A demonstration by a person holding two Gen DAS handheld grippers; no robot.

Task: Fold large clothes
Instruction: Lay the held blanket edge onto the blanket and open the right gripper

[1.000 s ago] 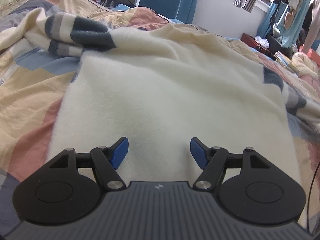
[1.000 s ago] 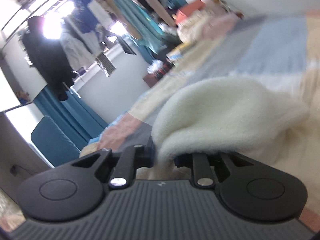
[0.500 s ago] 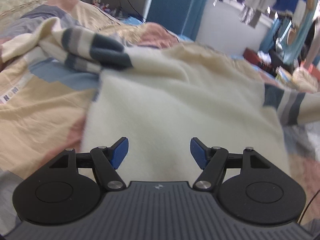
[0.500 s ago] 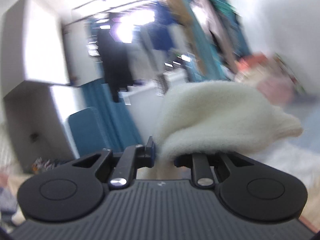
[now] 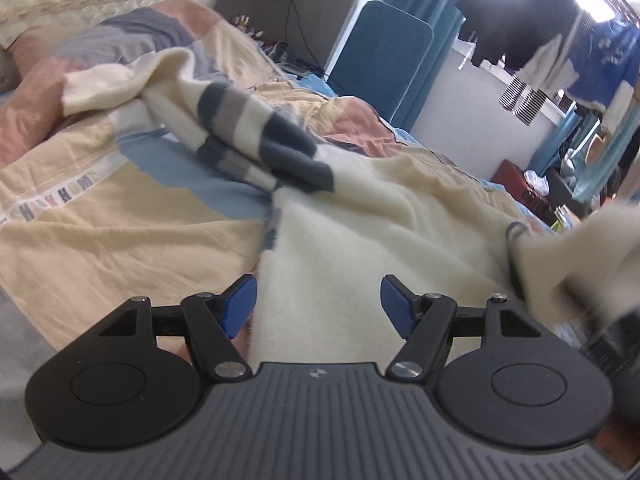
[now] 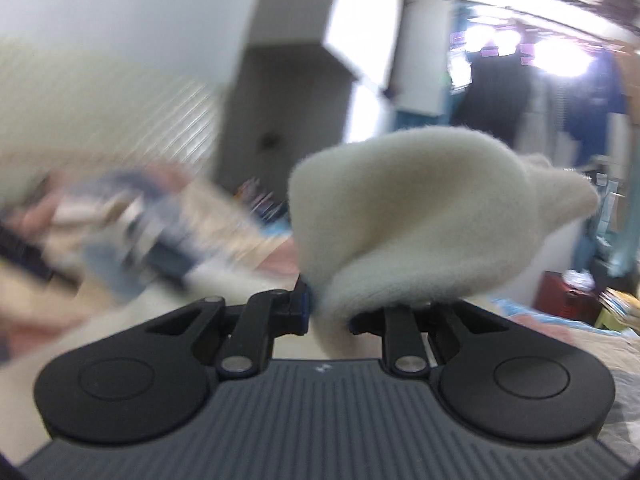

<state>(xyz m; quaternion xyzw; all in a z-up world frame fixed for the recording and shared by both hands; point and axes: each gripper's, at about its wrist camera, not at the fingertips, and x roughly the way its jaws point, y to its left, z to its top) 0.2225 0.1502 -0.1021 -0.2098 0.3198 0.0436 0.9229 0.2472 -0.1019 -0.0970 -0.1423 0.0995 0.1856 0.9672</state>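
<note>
While the cream sweater (image 5: pixel 360 232) lies spread on the bed (image 5: pixel 100 216) just ahead of and under the left gripper (image 5: pixel 318 304), a bunched fold of it (image 6: pixel 420 216) rises from the right gripper (image 6: pixel 328 312). The left's blue pads (image 5: pixel 240 300) stand wide apart, holding nothing. The right's jaws are pinched narrow on that fold, lifted clear of the bed.
</note>
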